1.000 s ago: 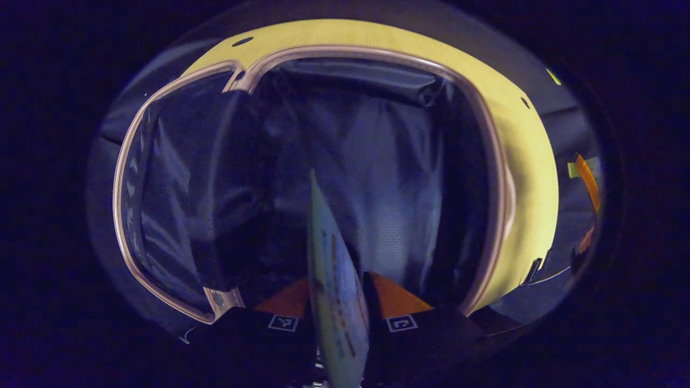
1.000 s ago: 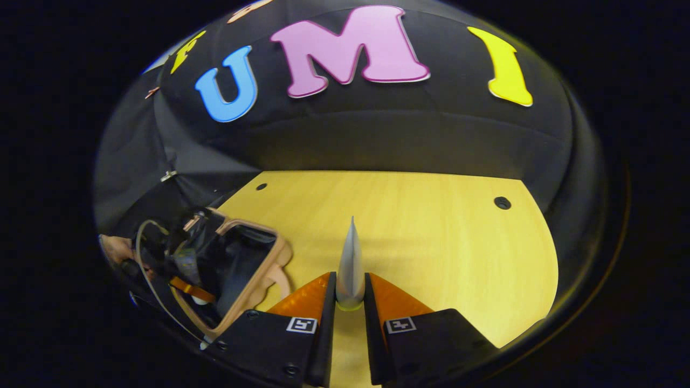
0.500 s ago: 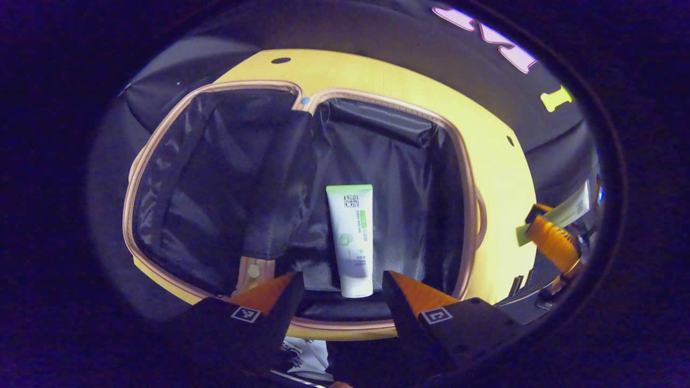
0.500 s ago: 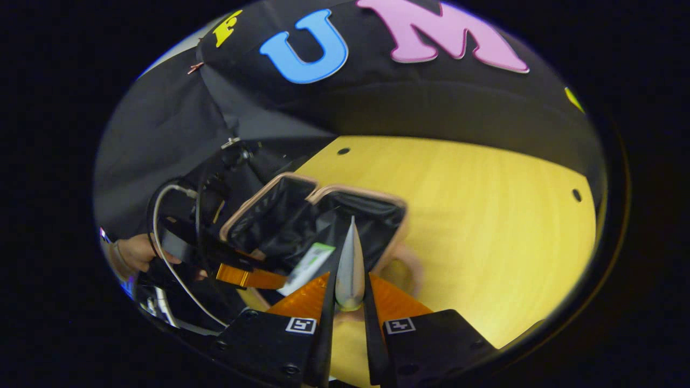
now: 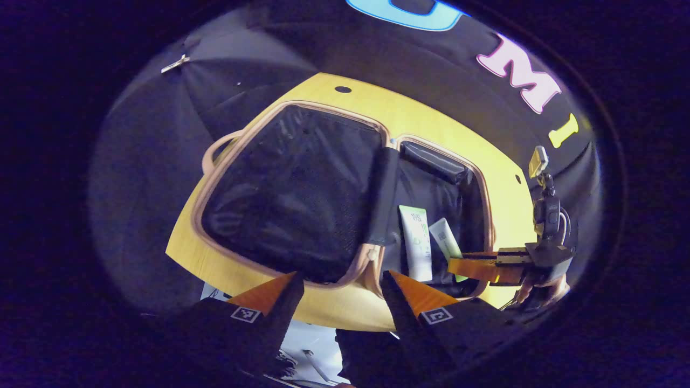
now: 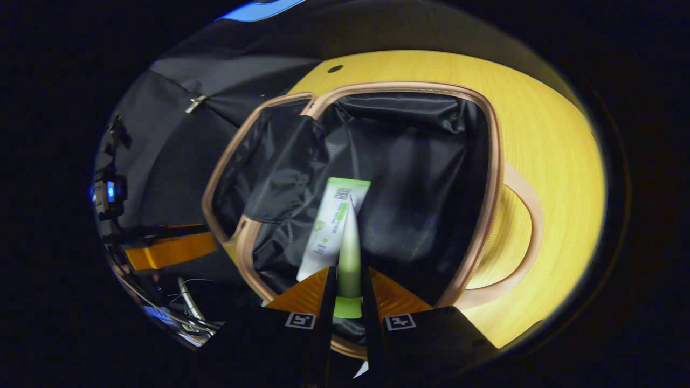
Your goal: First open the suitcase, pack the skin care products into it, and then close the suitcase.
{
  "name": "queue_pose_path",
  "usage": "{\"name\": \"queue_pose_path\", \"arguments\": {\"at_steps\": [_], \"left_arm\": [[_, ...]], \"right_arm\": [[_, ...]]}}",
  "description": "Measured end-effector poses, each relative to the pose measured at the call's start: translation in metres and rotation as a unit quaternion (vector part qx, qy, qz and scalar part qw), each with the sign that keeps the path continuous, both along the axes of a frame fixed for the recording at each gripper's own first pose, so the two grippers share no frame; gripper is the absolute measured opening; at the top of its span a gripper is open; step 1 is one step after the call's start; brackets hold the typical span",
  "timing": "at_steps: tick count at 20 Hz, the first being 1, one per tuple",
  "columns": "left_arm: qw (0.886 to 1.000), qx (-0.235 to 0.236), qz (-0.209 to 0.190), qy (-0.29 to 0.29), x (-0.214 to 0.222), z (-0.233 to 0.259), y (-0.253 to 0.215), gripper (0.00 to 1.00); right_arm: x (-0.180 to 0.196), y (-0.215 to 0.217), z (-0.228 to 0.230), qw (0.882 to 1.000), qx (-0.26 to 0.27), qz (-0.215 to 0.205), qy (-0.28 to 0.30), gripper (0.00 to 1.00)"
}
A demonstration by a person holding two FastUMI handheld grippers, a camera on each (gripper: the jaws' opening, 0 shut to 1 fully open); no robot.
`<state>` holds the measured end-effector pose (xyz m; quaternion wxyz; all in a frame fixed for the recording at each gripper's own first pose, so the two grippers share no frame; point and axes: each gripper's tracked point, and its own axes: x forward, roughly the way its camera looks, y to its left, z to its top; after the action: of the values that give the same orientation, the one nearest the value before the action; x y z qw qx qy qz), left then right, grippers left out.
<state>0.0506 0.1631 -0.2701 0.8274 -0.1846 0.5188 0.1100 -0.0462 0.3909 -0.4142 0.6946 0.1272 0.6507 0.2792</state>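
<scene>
The suitcase (image 5: 323,108) lies open on the yellow table (image 5: 431,118), both halves lined in black. A white tube with a green end (image 5: 416,242) rests in the right half. My left gripper (image 5: 342,280) stands open and holds nothing, back over the table's near edge. My right gripper (image 6: 349,272) is shut on a second tube (image 6: 349,242), seen edge-on above the suitcase's (image 6: 493,161) right half, just right of the lying tube (image 6: 331,226). In the left gripper view the right gripper (image 5: 463,267) holds that second tube (image 5: 446,240) inside the compartment.
A tan carry handle (image 6: 525,226) sticks out from the suitcase's right side over the table (image 6: 555,134). A black divider flap (image 5: 384,194) runs between the two halves. The left gripper (image 6: 167,250) hovers at the suitcase's left in the right gripper view.
The left gripper let go of its tube in the suitcase's right half, opened and drew back. The right gripper carried its tube from over the bare table to above that compartment.
</scene>
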Motion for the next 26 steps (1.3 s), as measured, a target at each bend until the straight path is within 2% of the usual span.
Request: {"name": "queue_pose_path", "arguments": {"at_steps": [2, 3, 6, 7, 8, 11, 13, 15, 18, 20, 23, 25, 26], "left_arm": [[1.000, 0.011, 0.027, -0.007, -0.012, 0.004, 0.032, 0.92], [0.999, 0.016, 0.037, -0.009, -0.016, 0.004, 0.048, 0.92], [0.996, 0.030, 0.078, -0.026, -0.008, 0.011, 0.104, 0.92], [0.994, 0.033, 0.094, -0.035, -0.002, 0.014, 0.124, 0.92], [0.992, 0.034, 0.110, -0.051, 0.010, 0.021, 0.144, 0.92], [0.983, 0.027, 0.155, -0.090, 0.043, 0.038, 0.200, 0.92], [0.980, 0.015, 0.176, -0.091, 0.063, 0.030, 0.231, 0.93], [0.982, 0.014, 0.181, -0.057, 0.077, 0.005, 0.258, 0.93], [0.985, 0.018, 0.167, 0.021, 0.088, -0.046, 0.269, 0.93], [0.984, 0.036, 0.162, 0.064, 0.085, -0.068, 0.278, 0.94], [0.984, 0.043, 0.145, 0.091, 0.095, -0.094, 0.283, 0.93], [0.990, 0.025, 0.121, 0.073, 0.111, -0.099, 0.276, 0.89], [0.991, 0.025, 0.105, 0.080, 0.113, -0.097, 0.272, 0.65]], "right_arm": [[0.002, 0.004, -0.003, 1.000, -0.001, -0.028, 0.005, 0.33], [0.002, 0.006, 0.008, 0.999, 0.013, -0.038, 0.011, 0.24], [0.003, 0.010, 0.033, 0.998, 0.034, -0.044, 0.000, 0.79], [0.007, 0.010, 0.042, 0.998, 0.039, -0.050, -0.023, 0.75], [0.015, 0.007, 0.055, 0.996, 0.048, -0.058, -0.049, 0.92], [0.042, -0.009, 0.092, 0.985, 0.059, -0.089, -0.133, 0.91], [0.056, -0.023, 0.109, 0.979, 0.055, -0.103, -0.165, 0.90], [0.065, -0.040, 0.122, 0.976, 0.047, -0.119, -0.174, 0.90], [0.071, -0.060, 0.127, 0.973, 0.036, -0.153, -0.170, 0.90], [0.073, -0.074, 0.126, 0.970, 0.024, -0.167, -0.177, 0.90], [0.067, -0.087, 0.124, 0.971, 0.007, -0.170, -0.170, 0.90], [0.064, -0.091, 0.122, 0.971, 0.002, -0.172, -0.164, 0.90], [0.064, -0.093, 0.121, 0.971, -0.001, -0.173, -0.163, 0.90]]}}
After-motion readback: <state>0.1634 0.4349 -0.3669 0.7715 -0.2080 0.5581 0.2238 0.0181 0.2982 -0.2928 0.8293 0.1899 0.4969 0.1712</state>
